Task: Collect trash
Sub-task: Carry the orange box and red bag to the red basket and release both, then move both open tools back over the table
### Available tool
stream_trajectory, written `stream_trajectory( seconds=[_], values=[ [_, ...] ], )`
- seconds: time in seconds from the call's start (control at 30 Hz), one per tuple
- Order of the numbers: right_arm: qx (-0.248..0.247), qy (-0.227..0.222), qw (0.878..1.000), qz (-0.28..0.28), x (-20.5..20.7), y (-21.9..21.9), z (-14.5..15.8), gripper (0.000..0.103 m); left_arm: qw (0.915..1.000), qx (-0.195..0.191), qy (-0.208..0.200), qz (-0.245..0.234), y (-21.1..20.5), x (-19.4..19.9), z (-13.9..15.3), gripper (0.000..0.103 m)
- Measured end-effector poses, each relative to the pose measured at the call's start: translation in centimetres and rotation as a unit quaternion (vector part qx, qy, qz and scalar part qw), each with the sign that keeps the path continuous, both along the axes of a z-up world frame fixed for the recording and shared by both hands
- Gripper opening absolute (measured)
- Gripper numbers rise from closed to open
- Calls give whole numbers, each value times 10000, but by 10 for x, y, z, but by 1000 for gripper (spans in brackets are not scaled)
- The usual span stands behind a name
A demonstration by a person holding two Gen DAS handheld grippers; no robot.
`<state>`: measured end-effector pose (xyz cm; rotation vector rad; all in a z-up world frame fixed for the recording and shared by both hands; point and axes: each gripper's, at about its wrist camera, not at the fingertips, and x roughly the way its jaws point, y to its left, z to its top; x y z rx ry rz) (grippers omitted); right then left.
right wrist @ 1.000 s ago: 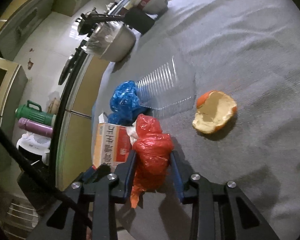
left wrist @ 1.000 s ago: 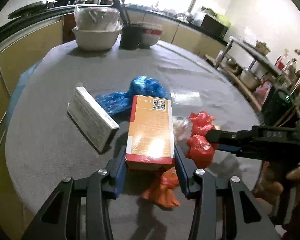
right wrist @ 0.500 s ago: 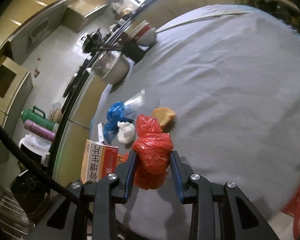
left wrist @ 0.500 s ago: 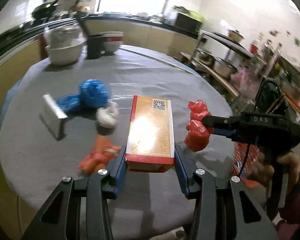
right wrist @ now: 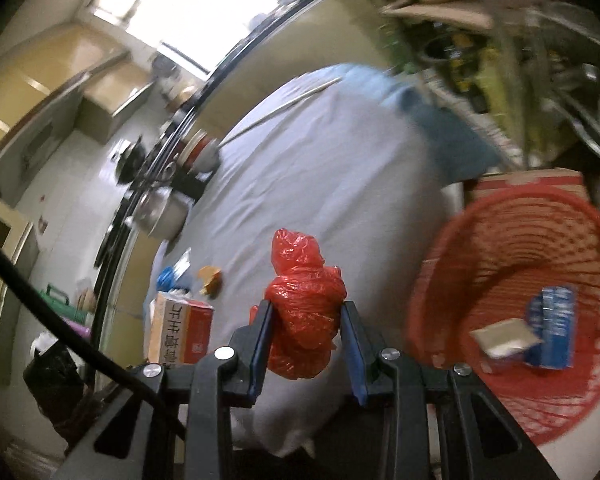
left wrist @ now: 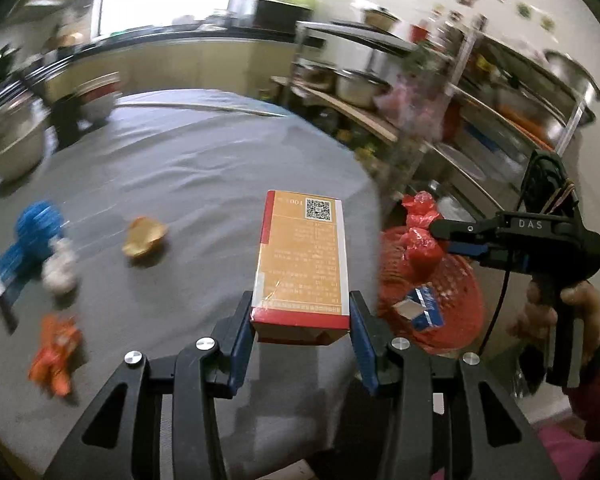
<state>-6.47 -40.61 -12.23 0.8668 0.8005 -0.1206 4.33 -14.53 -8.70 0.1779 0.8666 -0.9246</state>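
Observation:
My left gripper point(left wrist: 300, 312) is shut on an orange and red carton point(left wrist: 302, 262) and holds it above the table's right edge. My right gripper point(right wrist: 305, 316) is shut on a crumpled red plastic bag point(right wrist: 304, 312); it also shows in the left wrist view point(left wrist: 420, 236), held over the red mesh basket point(left wrist: 456, 300). The basket point(right wrist: 520, 280) stands beside the table and holds a blue packet point(right wrist: 552, 332) and a small pale box point(right wrist: 504, 340). The carton also shows in the right wrist view point(right wrist: 180, 332).
On the grey round table point(left wrist: 204, 168) lie a blue bag point(left wrist: 32, 236), a white wad point(left wrist: 60, 268), an orange peel point(left wrist: 144, 236) and an orange wrapper point(left wrist: 56, 356). Bowls and pots point(left wrist: 12, 140) stand at the far left. Metal shelves point(left wrist: 460, 92) stand behind the basket.
Both grippers have swung right, away from the table's middle toward the red basket, each still holding its item. The basket has come into view.

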Motion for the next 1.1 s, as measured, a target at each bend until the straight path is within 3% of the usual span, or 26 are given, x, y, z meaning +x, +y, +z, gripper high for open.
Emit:
stream_trajectory(
  seconds=[0.33, 0.63, 0.73, 0.77, 0.8, 0.9, 1.1],
  values=[
    [116, 187, 9933, -1133, -94, -82, -17, 36, 9920, 268, 84, -1233, -111, -35, -2, 47],
    [226, 388, 9879, -1484, -129, -109, -37, 38, 9810, 568, 404, -1811, -179, -57, -20, 48],
    [347, 372, 9851, -1641, -139, -114, -41, 39, 9789, 649, 364, -1904, -190, -63, -22, 57],
    [363, 385, 9846, -1668, -140, -115, -42, 45, 9789, 652, 315, -1913, -192, -64, -21, 62],
    [384, 387, 9838, -1707, -141, -115, -42, 62, 9790, 653, 271, -1915, -191, -65, -20, 63],
    [389, 287, 9820, -1828, -144, -116, -41, 64, 9797, 690, 178, -1871, -185, -64, -17, 63],
    [341, 80, 9868, -1581, -123, -105, -32, 64, 9887, 783, 8, -1281, -144, -46, -9, 66]
  ],
)
